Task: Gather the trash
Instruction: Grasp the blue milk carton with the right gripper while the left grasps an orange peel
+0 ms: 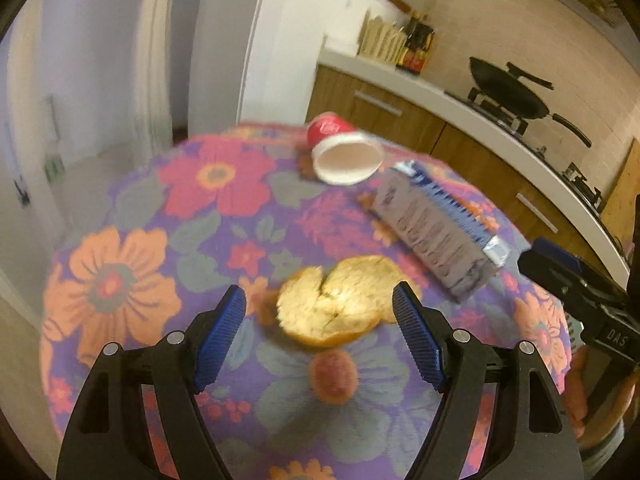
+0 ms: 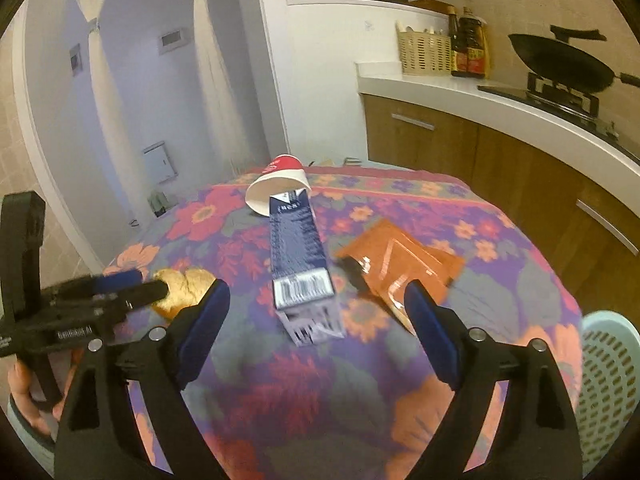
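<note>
Trash lies scattered over the flowered tablecloth (image 2: 460, 208), and none of it looks collected yet, so I judge the task to be at its start. A piece of orange peel (image 1: 332, 300) sits at the near left of the table. A flattened blue-and-white carton (image 2: 298, 256) lies in the middle, pointing from near to far. A red paper cup (image 2: 280, 186) is tipped on its side at the far end, its white mouth toward the cameras, with the carton's far end reaching its rim. An orange foil wrapper (image 2: 400, 266) lies just right of the carton. A pale green perforated basket (image 2: 608, 380) stands at the near right edge of the table; whether anything is in it I cannot tell.

The left gripper (image 1: 320, 320) has its jaws spread to either side of the peel, not touching it. The right gripper (image 2: 316, 312) hangs with jaws spread wide over the near end of the carton, holding nothing.

Writing: the carton shows a barcode and small white print too blurred to read; the cup's white logo is illegible. The right gripper's body, seen from the left wrist, bears the letters "DAS".
</note>
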